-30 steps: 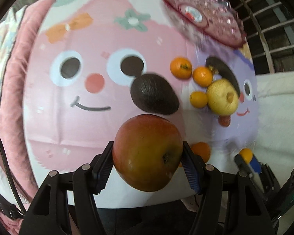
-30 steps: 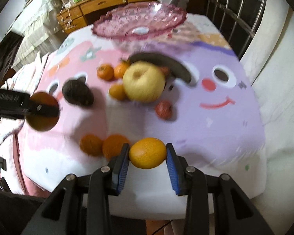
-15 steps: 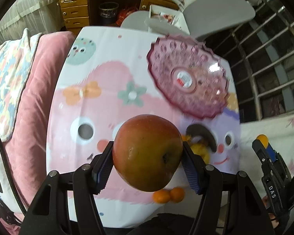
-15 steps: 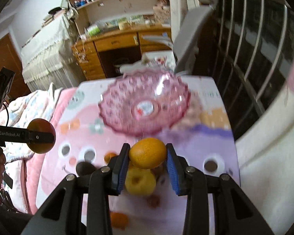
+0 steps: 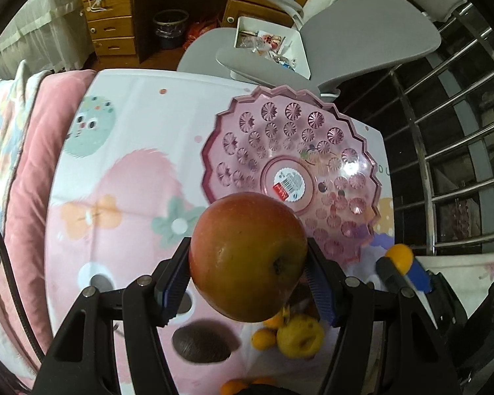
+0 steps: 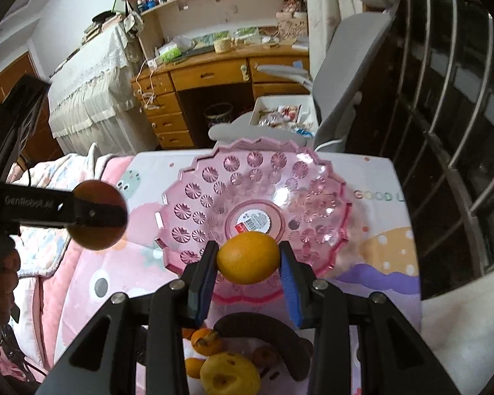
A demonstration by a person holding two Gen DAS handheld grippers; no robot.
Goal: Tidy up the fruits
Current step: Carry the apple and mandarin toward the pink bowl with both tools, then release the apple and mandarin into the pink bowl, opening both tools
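Note:
My left gripper [image 5: 248, 265] is shut on a red-green apple [image 5: 247, 256], held in the air near the front-left rim of the pink glass fruit plate [image 5: 247, 138]. My right gripper [image 6: 248, 260] is shut on an orange [image 6: 247, 258], held over the near edge of the same plate [image 6: 214, 191], which is empty. The left gripper with the apple also shows in the right wrist view [image 6: 97, 215]. On the table below lie a yellow apple [image 5: 299, 334], a dark avocado [image 5: 202, 344], small oranges [image 5: 263, 339] and a dark banana [image 6: 266, 329].
The table carries a pink and purple cartoon cloth [image 5: 122, 177]. A grey chair [image 5: 352, 42] and a wooden desk [image 5: 168, 0] stand behind it. Metal railing [image 5: 451, 164] runs along the right. A pink quilt [image 5: 23, 151] lies at the left.
Both grippers have risen and moved forward with their fruit, from over the loose fruits to the near side of the pink plate. The plate now looks larger and closer.

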